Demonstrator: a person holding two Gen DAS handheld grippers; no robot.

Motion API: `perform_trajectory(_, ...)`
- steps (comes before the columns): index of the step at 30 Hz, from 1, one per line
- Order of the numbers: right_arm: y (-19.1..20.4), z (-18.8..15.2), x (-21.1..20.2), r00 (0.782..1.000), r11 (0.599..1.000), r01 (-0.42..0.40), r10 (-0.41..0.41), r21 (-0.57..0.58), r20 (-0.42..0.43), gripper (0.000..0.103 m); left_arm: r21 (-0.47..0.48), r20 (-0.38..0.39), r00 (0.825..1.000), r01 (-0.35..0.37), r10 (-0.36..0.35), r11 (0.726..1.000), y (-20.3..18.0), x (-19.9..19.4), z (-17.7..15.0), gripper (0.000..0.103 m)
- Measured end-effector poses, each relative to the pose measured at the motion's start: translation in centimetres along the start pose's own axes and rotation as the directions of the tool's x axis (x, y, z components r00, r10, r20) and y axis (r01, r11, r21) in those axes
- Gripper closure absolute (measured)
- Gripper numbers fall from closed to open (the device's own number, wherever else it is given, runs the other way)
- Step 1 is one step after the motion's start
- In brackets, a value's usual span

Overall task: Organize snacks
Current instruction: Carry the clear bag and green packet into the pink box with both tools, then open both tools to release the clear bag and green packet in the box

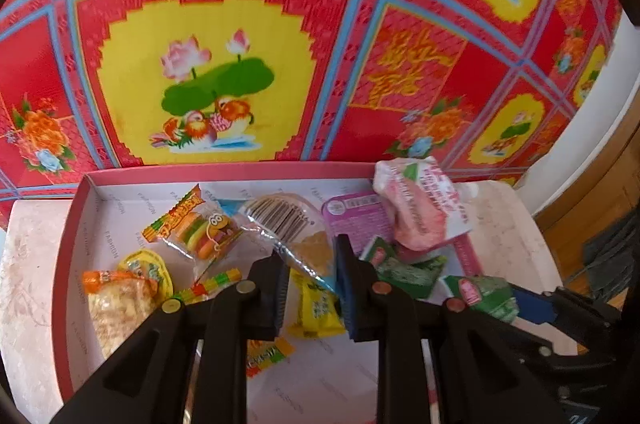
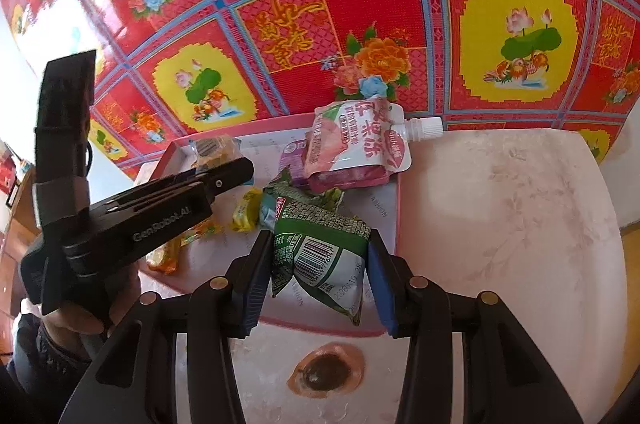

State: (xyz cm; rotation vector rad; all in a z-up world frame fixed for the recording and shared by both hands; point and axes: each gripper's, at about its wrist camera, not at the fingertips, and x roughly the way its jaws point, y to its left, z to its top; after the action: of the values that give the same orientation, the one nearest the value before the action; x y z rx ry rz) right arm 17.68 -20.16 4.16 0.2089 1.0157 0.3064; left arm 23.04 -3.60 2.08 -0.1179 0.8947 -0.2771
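A shallow pink-rimmed box (image 1: 224,171) with a white inside sits on a pale marbled tabletop (image 2: 500,224). Several snacks lie in it: a burger gummy packet (image 1: 196,228), an orange packet (image 1: 120,296), a yellow packet (image 1: 316,308), a purple packet (image 1: 356,212) and a pink spout pouch (image 2: 356,148). My left gripper (image 1: 311,252) hangs over the box's middle, shut on a clear barcoded cake packet (image 1: 284,220). My right gripper (image 2: 318,264) is shut on a green barcoded packet (image 2: 320,248) above the box's near right corner. Another green packet (image 1: 408,268) lies below the pouch.
A red, yellow and blue flowered mat (image 1: 208,76) fills the background beyond the table. A brown stain (image 2: 326,372) marks the tabletop near its front edge. A hand (image 2: 80,320) holds the left gripper's body (image 2: 132,220) at the left. Wooden flooring (image 1: 592,208) shows at the far right.
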Motion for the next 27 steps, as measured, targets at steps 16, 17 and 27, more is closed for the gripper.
perform_trajectory(16, 0.5, 1.5, 2.0, 1.0, 1.0, 0.01, -0.01, 0.016, 0.003, 0.057, -0.061, -0.02, 0.999, -0.05, 0.049, 0.997, 2.1, 1.0, 0.3, 0.067)
perform_trajectory(17, 0.6, 1.5, 2.2, 1.0, 1.0, 0.014, -0.014, 0.015, 0.003, 0.057, -0.061, -0.02, 0.999, -0.051, 0.05, 0.997, 2.0, 0.9, 0.3, 0.066)
perform_trajectory(27, 1.0, 1.9, 3.9, 1.0, 0.999, 0.018, -0.019, 0.042, 0.007, 0.054, -0.066, -0.013, 0.999, -0.043, 0.042, 0.997, 3.1, -1.7, -0.4, 0.065)
